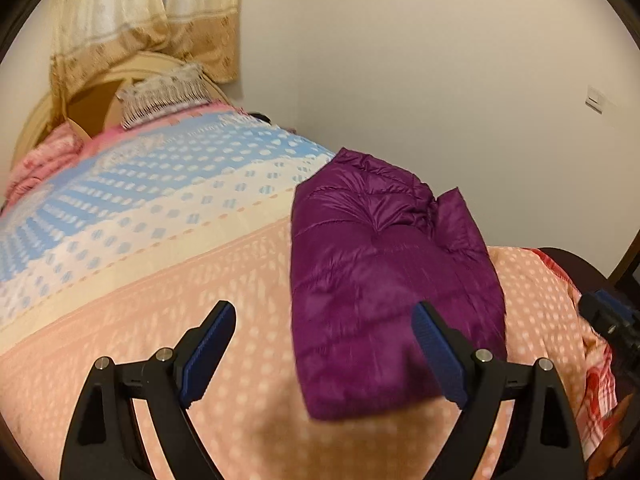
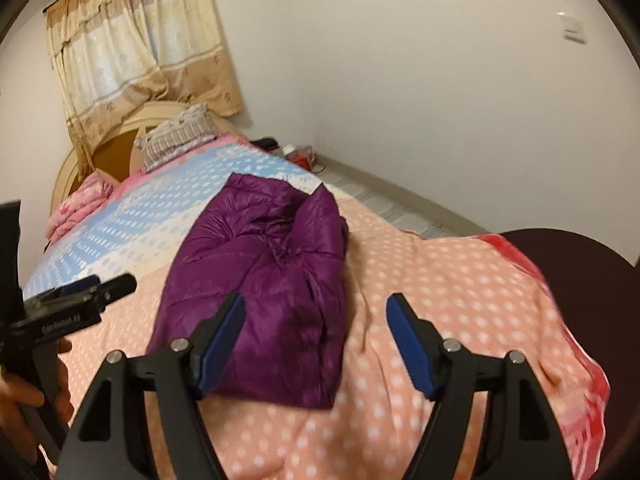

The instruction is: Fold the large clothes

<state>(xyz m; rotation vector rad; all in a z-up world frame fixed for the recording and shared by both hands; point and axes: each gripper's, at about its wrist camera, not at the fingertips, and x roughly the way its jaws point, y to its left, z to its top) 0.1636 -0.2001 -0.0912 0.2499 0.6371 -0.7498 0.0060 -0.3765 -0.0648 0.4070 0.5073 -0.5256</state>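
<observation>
Purple padded jacket [image 1: 384,280] lies folded into a compact bundle on the bed [image 1: 160,280], on the pink dotted part of the cover, its far end reaching the blue-and-white band.

Left hand-held gripper [image 1: 324,354]: jaws wide apart, nothing between the pads. Its right finger overlaps the jacket's near edge in the picture; contact cannot be told. Right hand-held gripper [image 2: 314,346]: jaws also apart, nothing pinched; the left finger sits in front of the jacket's near corner, the right finger over bare cover.

Left wrist view only: the other gripper's dark body with blue trim at the far right edge, and a wall switch [image 1: 594,100] on the plain wall.

Right wrist view only: the left gripper seen side-on at the left edge, a bare hand [image 2: 24,396] around its handle; small red and white items [image 2: 298,156] on the floor beyond the bed; the full curtain [image 2: 136,52] with its top frill.

Both views: curved headboard [image 2: 76,168], patterned pillow [image 2: 176,136], pink bedding [image 2: 80,204] bunched at the head end. Motion blur softens both.
</observation>
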